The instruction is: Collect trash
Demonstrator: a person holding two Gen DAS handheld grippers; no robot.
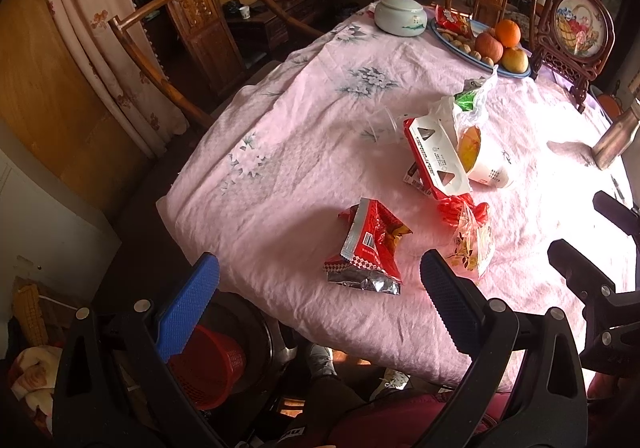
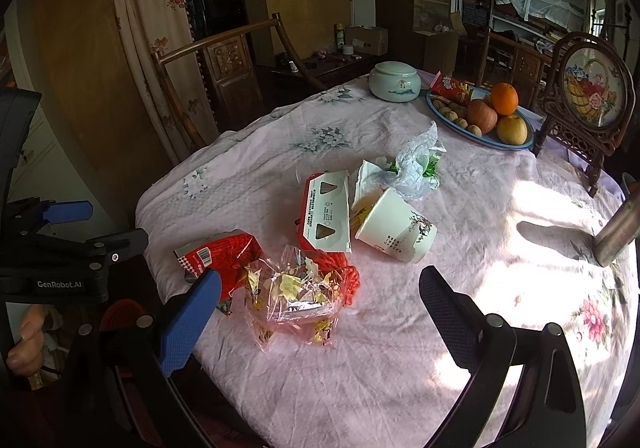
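While both stand wide and hold nothing, the left gripper (image 1: 320, 296) hovers above the red snack bag (image 1: 370, 248), the right gripper (image 2: 320, 312) above the clear candy bag (image 2: 296, 298).

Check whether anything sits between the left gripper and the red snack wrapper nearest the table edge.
Nothing visible does. The left gripper hangs with jaws open just short of the red snack wrapper, with only bare pink tablecloth between them. The clear candy bag lies to the wrapper's right, off that line.
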